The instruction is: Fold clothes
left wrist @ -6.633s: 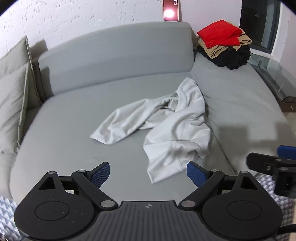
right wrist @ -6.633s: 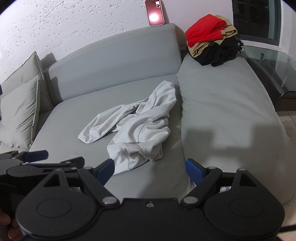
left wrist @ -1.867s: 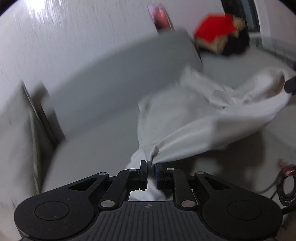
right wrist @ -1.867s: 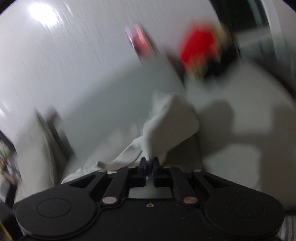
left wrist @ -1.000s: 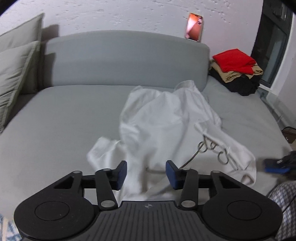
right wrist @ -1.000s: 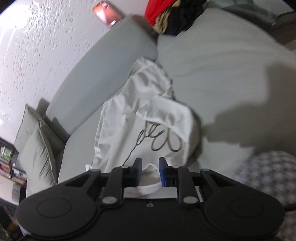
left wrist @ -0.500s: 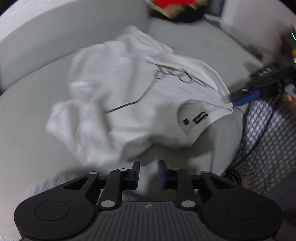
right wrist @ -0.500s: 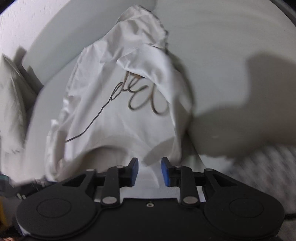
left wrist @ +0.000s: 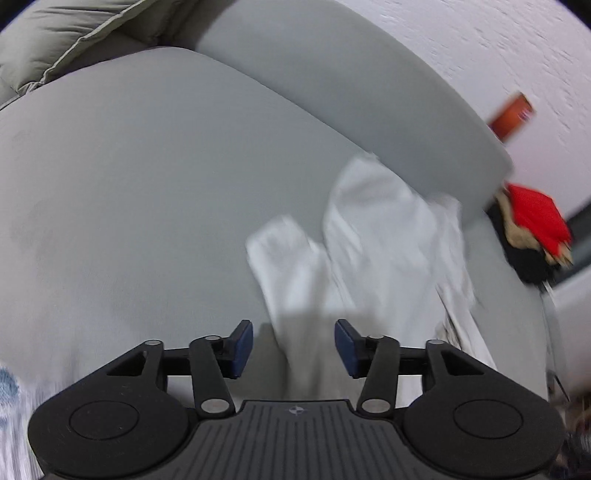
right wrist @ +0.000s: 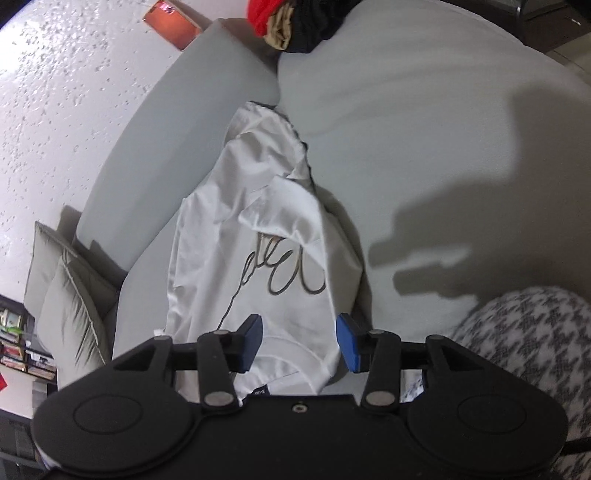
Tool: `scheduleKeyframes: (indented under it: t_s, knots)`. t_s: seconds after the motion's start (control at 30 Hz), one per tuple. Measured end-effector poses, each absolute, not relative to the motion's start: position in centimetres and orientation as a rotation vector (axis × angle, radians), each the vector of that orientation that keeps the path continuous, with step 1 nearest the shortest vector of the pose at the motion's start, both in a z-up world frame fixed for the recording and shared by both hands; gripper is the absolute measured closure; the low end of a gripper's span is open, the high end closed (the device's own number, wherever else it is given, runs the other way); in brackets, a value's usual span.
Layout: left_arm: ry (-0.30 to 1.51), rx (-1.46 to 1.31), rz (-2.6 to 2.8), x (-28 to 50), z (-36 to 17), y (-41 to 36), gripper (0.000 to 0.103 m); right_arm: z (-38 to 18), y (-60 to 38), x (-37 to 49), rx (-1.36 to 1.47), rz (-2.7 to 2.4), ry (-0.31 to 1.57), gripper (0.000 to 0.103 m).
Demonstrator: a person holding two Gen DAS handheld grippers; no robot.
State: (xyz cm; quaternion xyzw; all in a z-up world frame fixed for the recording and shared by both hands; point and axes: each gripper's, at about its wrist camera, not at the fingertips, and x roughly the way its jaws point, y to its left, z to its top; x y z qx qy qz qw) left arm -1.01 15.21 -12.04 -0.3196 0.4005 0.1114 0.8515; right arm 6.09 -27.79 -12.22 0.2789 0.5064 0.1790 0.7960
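A: Left gripper (left wrist: 293,349), jaws apart and opening, nothing pinched. A white strip of the hoodie (left wrist: 373,258) runs up between the pads but they don't press on it.

B: Right gripper (right wrist: 299,341)?

A: Same, jaws apart and opening, hovering over the hem end of the hoodie (right wrist: 258,240). Cloth lies under the gap, not clamped.

B: Where's the garment?

A: On the grey sofa seat (left wrist: 129,203), lying rumpled, black scribble print up, far end bunched against the backrest. Stack of folded clothes (right wrist: 295,22) sits well apart on the far cushion.

B: Risks?

A: Left view is blurred, so the sleeve edge is hard to place; I'd guess a closing pinch could catch one layer only or miss. Fabric is creased and doubled near the top, so a fold from here may trap wrinkles. Hem sits at the seat edge beside a houndstooth fabric (right wrist: 524,354), so it could slide off.
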Motion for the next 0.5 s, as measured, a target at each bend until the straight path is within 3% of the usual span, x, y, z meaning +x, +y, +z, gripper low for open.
scheduleKeyframes:
  t_s: [0.2,0.23,0.3,0.33,0.5]
  knots:
    - [0.933,-0.667,0.269,4.1,-14.6,16.7,0.053,-11.7,-27.5,5.5,0.566,0.384,1.075,0.059]
    - [0.931,-0.646,0.262,4.4,-14.9,16.3,0.056,-11.7,-27.2,5.6,0.556,0.378,1.074,0.059]
    - [0.952,-0.569,0.247,5.0,-14.6,15.4,0.092,-11.6,-26.7,5.7,0.537,0.367,1.073,0.059]
    - [0.962,-0.53,0.239,5.3,-14.4,15.0,0.1,-11.6,-26.6,5.7,0.533,0.365,1.073,0.059]
    - [0.866,-0.166,0.414,3.3,-10.6,13.8,0.1,-11.4,-26.2,5.5,0.513,0.354,1.069,0.058]
